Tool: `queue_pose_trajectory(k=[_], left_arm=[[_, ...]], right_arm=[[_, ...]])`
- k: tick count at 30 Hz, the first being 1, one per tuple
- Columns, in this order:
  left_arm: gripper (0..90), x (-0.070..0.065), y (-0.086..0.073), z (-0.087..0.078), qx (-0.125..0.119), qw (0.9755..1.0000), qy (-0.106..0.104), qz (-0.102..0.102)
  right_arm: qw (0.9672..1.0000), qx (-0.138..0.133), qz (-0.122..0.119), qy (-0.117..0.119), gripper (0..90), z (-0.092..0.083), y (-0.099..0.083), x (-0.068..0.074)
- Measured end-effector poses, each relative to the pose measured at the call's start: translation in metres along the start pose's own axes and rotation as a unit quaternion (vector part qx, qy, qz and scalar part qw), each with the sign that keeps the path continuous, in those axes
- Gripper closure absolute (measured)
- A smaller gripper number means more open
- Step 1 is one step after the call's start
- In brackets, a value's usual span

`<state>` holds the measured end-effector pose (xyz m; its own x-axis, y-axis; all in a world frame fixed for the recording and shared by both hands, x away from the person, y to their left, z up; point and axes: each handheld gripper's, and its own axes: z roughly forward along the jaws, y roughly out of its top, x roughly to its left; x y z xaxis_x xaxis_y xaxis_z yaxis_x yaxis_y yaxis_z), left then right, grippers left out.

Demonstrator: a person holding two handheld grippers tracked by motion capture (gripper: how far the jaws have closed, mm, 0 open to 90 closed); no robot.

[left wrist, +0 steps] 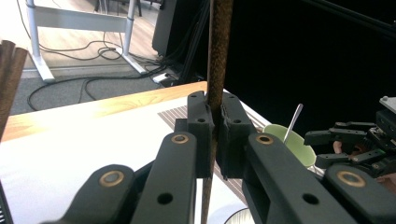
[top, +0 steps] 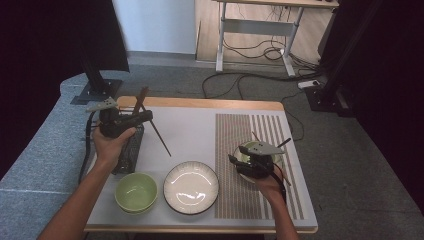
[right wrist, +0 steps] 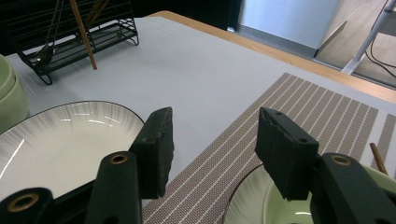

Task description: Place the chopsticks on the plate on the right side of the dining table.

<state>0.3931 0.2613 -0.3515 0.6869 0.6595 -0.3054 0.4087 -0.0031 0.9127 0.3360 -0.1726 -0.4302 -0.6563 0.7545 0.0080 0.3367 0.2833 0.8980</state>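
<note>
My left gripper [top: 146,116] is shut on a long brown chopstick [top: 156,131] that slants across its jaws above the white table mat [top: 195,130]. In the left gripper view the chopstick [left wrist: 218,56] stands upright, pinched between the pads of the left gripper [left wrist: 215,116]. My right gripper [top: 235,160] stands open with nothing between its fingers, over a green bowl [top: 250,162] on the striped placemat [top: 250,135]. In the right gripper view the right gripper [right wrist: 215,140] hangs above the placemat [right wrist: 299,112], and the green bowl [right wrist: 285,207] lies at the lower right.
A black wire rack [top: 129,150] lies beside my left hand, with more chopsticks [left wrist: 8,79] in it. Stacked green bowls [top: 136,192] and a white plate [top: 191,187] sit near the front edge. A thin metal handle [left wrist: 294,122] sticks out of the right bowl.
</note>
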Motion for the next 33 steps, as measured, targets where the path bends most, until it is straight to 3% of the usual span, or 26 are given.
queue_pose_trajectory(k=[8,13,33], left_arm=[[84.8,-0.003,0.002,0.001,-0.002,1.0,-0.003,0.002],[84.8,-0.006,0.004,0.002,-0.002,1.0,-0.007,0.003],[84.8,-0.016,0.008,0.007,0.005,0.9997,-0.017,0.015]], right_arm=[[0.9999,0.004,-0.005,0.008,46.5,0.009,0.004,0.007],[0.9993,0.0,0.004,0.036,46.5,0.019,0.016,0.013],[0.9983,0.003,-0.015,0.057,46.5,0.041,0.034,0.034]])
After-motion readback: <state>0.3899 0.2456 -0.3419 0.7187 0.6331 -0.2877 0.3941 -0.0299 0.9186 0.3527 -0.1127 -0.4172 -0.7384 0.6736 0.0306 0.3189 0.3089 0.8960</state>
